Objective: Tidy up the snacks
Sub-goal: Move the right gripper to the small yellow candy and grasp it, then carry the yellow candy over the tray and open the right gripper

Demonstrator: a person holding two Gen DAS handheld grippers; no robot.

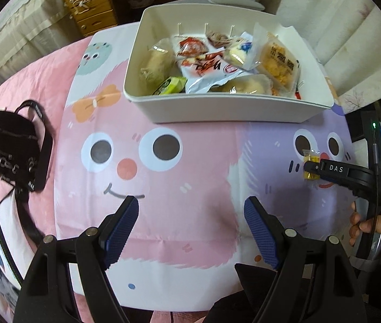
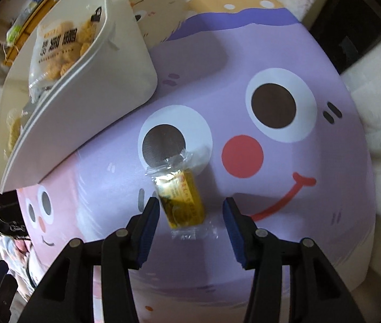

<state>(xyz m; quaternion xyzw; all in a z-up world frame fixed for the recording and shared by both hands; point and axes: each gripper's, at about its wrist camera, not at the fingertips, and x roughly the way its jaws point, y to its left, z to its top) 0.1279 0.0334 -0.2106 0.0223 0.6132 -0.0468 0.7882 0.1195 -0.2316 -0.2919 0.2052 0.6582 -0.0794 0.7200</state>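
A small yellow snack (image 2: 182, 200) in a clear wrapper lies on the purple cartoon face of the tablecloth (image 2: 271, 215). My right gripper (image 2: 190, 206) points down over it, open, one blue pad on each side; the left pad is close to the wrapper and a gap shows on the right. In the left wrist view the same snack (image 1: 310, 157) peeks out under the right gripper (image 1: 308, 168). The white bin (image 1: 230, 110) at the back holds several packets, among them a red-and-white bag (image 1: 206, 66) and an orange cracker pack (image 1: 279, 64). My left gripper (image 1: 191, 207) hangs open over the pink face, holding nothing.
A black bag (image 1: 15, 145) with straps lies at the cloth's left edge. Wooden drawers (image 1: 90, 2) stand behind the table. A person's hand (image 1: 373, 228) grips the right tool's handle. The bin's corner (image 2: 96, 94) sits just up-left of the yellow snack.
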